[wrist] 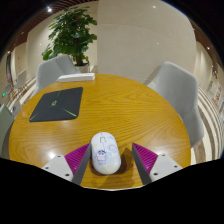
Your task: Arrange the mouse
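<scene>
A white mouse (105, 151) with a small cartoon print lies on the round wooden table (130, 110), near its front edge. It sits between my two fingers, close to the left magenta pad (78, 156) and with a clear gap to the right pad (147, 155). My gripper (112, 160) is open around the mouse, which rests on the table.
A dark mouse mat (56, 103) lies on the table's left side, beyond the fingers. Grey-white chairs (176, 88) stand round the table at the right, and another chair (55, 70) at the back left. A potted plant (72, 35) stands behind, by the wall.
</scene>
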Tool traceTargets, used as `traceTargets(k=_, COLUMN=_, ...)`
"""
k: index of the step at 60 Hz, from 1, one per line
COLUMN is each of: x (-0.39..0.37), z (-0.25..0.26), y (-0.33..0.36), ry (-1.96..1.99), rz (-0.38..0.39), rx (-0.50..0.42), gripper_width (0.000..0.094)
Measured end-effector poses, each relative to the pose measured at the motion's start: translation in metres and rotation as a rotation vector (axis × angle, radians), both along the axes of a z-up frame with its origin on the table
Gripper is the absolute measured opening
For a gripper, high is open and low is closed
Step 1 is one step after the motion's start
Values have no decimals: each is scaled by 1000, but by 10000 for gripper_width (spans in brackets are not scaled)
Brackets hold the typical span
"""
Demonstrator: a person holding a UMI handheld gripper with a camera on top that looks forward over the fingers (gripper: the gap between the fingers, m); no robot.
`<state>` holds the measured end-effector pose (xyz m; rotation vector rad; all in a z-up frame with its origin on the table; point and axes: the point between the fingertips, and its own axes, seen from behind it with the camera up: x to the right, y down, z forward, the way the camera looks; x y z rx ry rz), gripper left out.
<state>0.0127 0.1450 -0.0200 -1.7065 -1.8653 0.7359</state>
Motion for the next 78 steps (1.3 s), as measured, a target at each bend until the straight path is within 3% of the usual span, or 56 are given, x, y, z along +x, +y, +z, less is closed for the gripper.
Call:
traceTargets(k=4, x=-6, z=-2, y=-2, ry=-8, rz=0, rx=-18, gripper_width=732)
traceTargets(k=8, x=-6, z=-2, y=-1, ry=-10, rz=3, rx=-7, gripper_width=496)
traceTargets(k=17, x=-6, z=-1, y=0, ry=-13, rz=-13, rx=16, gripper_width=439)
traceTargets(k=22, x=-6, z=1, y=4, ry=-32, rz=-61, rx=17, gripper_width=367)
traceTargets(k=27, x=-14, z=18, y=5, ry=-29, rz=-87, rx=5, gripper_width=364)
traceTargets(k=36, x=-64, z=87, y=-27, ry=68, rz=-67, rx=-23, gripper_width=361)
traceTargets(k=48, x=-141, z=140, y=-134, ry=171, rz=-9, rx=-82, gripper_width=361)
traceTargets(k=59, x=-175, z=81, y=-231, ry=95, rz=52, rx=-69, gripper_width=362)
traceTargets(k=69, x=-168, z=7, y=-250, ry=-31, rz=29, rx=-26, gripper_width=363)
traceTargets(k=78, x=-166, z=1, y=-250, ry=-25, rz=18, rx=-18, gripper_width=494)
